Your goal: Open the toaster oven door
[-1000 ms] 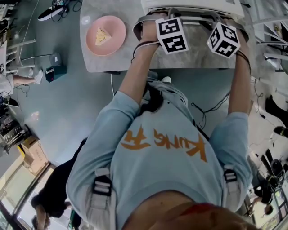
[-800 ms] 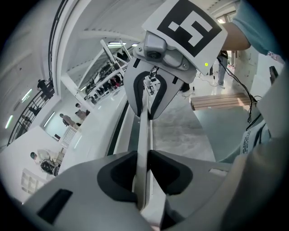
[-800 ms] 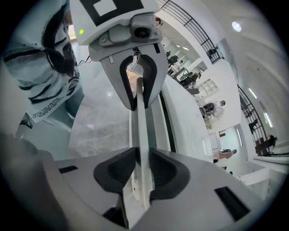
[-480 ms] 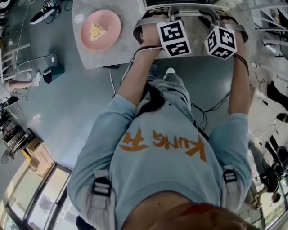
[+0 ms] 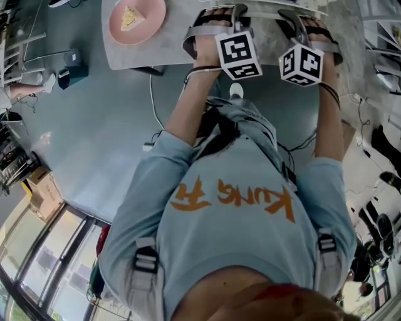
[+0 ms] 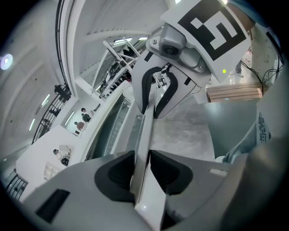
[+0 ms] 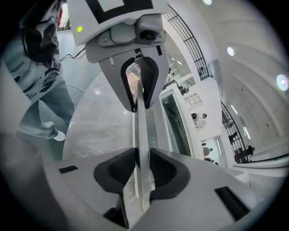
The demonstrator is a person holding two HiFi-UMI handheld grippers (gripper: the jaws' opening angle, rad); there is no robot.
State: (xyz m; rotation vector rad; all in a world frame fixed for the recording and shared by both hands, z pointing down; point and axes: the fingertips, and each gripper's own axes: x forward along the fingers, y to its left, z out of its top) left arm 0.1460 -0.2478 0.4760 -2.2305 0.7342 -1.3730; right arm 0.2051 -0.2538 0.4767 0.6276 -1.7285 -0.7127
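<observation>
Both arms reach forward side by side, light-blue sleeves ending at the elbows. The bare left forearm (image 5: 187,108) and right forearm (image 5: 329,119) run nearly parallel. The left hand (image 5: 205,39) grips the grey-and-black left tongs (image 5: 236,10), and the right hand (image 5: 321,39) grips the matching right tongs (image 5: 294,16). Each tool carries a white cube with black square markers, the left cube (image 5: 238,55) and the right cube (image 5: 301,64), both tilted toward the person. Both tongs point forward and downward. In each gripper view the dark pads are pressed closed on the same pale flat handle bar (image 6: 145,131), one tool at either end.
</observation>
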